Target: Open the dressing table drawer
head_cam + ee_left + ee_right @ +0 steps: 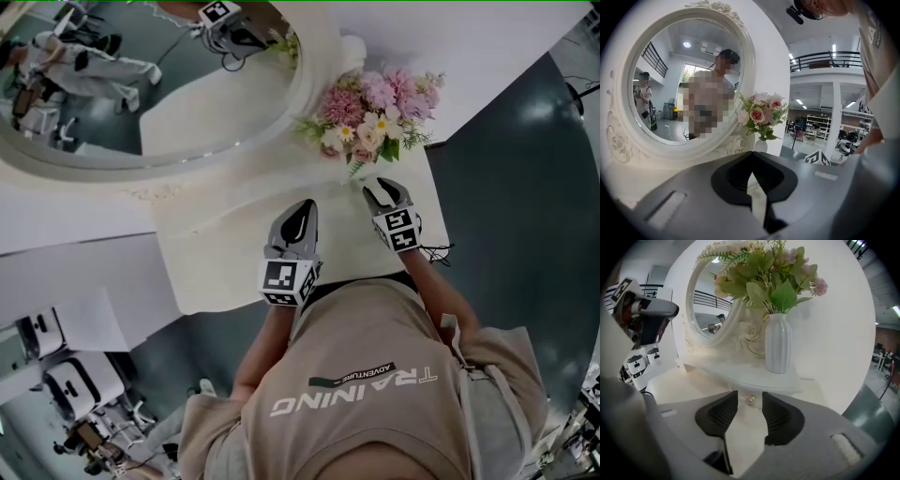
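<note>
The white dressing table (216,253) carries an oval mirror (141,84) on a raised shelf (740,373). In the right gripper view a small metal drawer knob (750,400) sits on the cream front just under that shelf. My right gripper (750,393) is open, its two black pads standing either side of the knob and slightly short of it, without touching it. In the head view the right gripper (378,187) points at the base of the flowers. My left gripper (305,208) hovers over the tabletop, shut and empty (751,153), facing the mirror.
A white ribbed vase (778,345) of pink and white flowers (375,112) stands on the shelf directly above the knob. The mirror frame (618,140) rises at the left. The person's torso is close to the table's front edge; dark floor lies to the right.
</note>
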Motion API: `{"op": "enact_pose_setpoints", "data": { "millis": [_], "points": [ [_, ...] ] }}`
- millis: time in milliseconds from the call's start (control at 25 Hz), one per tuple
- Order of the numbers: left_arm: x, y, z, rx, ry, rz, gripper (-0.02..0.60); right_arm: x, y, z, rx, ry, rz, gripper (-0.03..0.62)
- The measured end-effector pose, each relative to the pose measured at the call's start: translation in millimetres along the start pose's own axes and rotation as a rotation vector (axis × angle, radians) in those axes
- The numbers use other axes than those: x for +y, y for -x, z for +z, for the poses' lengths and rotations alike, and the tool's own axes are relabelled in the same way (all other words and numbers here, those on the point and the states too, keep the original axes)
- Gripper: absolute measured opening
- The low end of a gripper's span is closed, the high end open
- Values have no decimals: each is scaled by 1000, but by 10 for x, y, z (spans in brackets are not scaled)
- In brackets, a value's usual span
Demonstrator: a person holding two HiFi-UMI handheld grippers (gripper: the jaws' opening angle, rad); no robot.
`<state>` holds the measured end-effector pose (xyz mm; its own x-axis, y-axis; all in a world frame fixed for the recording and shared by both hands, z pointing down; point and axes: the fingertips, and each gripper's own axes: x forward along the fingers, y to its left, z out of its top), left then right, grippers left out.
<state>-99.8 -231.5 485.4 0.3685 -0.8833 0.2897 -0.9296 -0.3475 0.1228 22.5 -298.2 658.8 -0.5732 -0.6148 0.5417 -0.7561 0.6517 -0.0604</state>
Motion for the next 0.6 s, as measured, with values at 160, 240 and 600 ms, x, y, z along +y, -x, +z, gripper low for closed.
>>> {"op": "enact_pose_setpoints", "data": {
  "millis": [160, 240, 600],
  "points": [
    [70, 17, -14, 12, 4, 4, 18, 50, -136, -30, 23, 0, -3, 167],
    [104, 32, -10, 15, 3, 7, 18, 51, -197, -63, 37, -7, -12, 167],
    [275, 98, -106, 32, 17, 23, 18, 34, -448, -212, 83, -27, -44, 166]
  ]
}}
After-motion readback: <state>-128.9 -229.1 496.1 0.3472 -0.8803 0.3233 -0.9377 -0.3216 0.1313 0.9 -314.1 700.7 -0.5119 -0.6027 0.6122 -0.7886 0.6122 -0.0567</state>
